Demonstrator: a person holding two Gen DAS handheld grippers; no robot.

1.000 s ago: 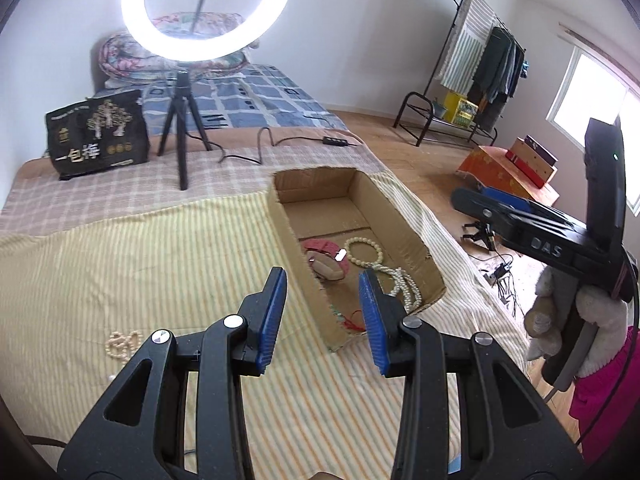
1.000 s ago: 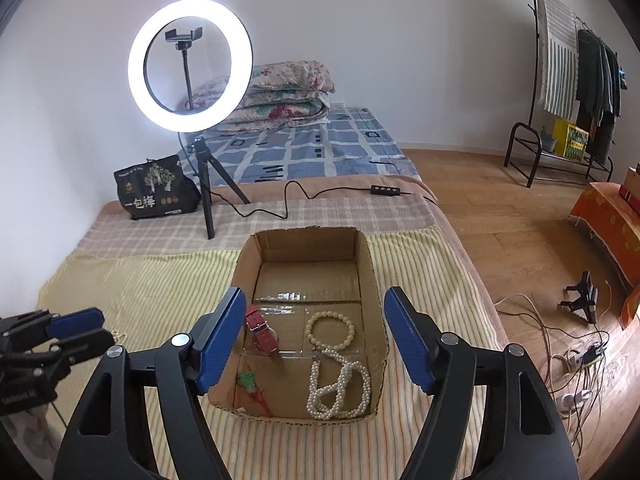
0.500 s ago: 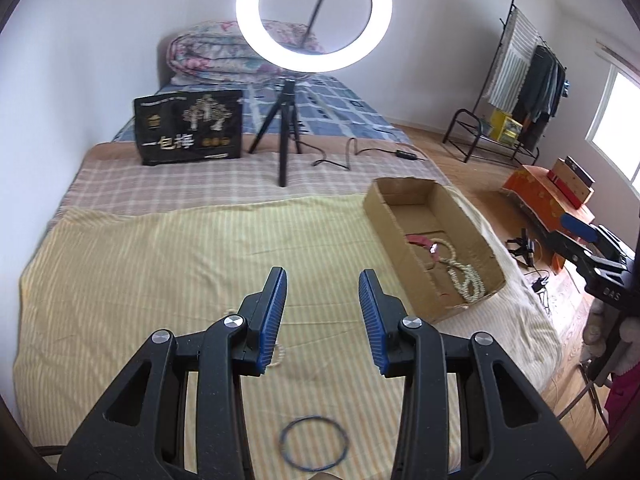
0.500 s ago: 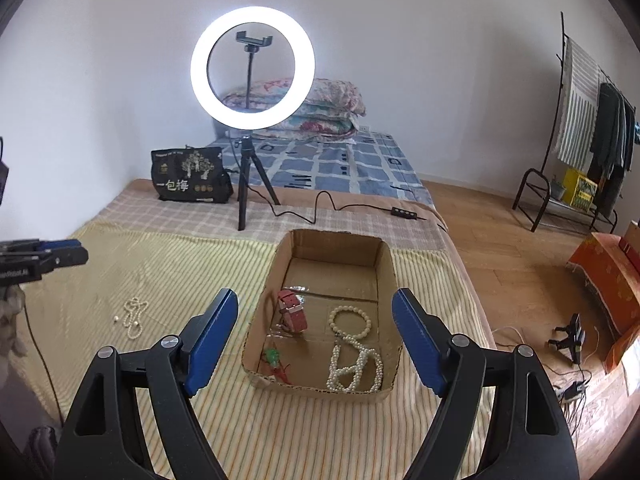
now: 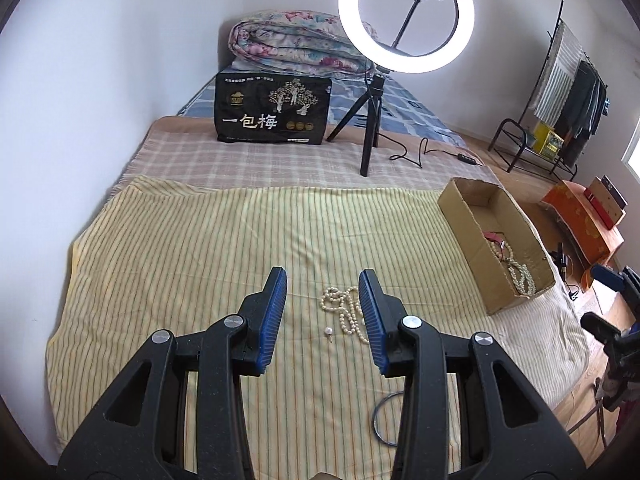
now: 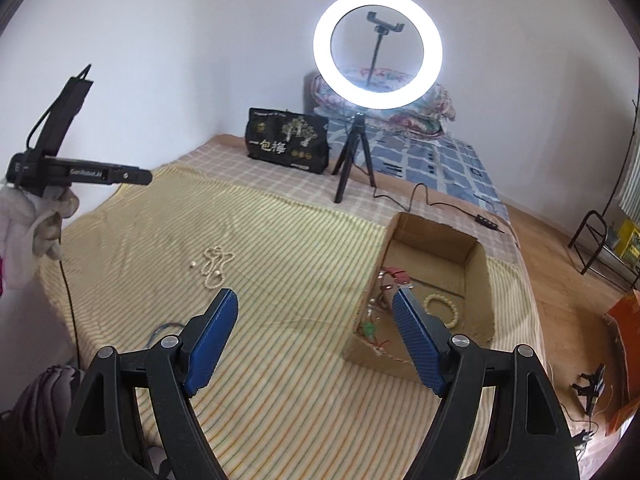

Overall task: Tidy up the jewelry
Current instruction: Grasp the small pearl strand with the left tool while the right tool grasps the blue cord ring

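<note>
A pearl necklace (image 5: pixel 345 308) lies on the yellow striped cloth (image 5: pixel 200 248), just ahead of my open, empty left gripper (image 5: pixel 323 286); a small pearl piece (image 5: pixel 329 331) lies beside it. A dark ring bracelet (image 5: pixel 382 420) lies partly hidden under the right finger. The cardboard box (image 5: pixel 520 304) at right holds a red watch, pearls and beads. In the right wrist view, my right gripper (image 6: pixel 316 300) is open and empty, between the necklace (image 6: pixel 214 266) and the box (image 6: pixel 478 276).
A ring light on a tripod (image 5: pixel 370 136) and a black bag (image 5: pixel 272 108) stand at the back of the bed, with a cable (image 5: pixel 424 152) trailing right. A clothes rack (image 5: pixel 560 92) and orange box (image 5: pixel 580 216) stand on the floor at right.
Both grippers swung left, away from the box. The left one now faces the pearl necklace on the cloth. Both stayed open.
</note>
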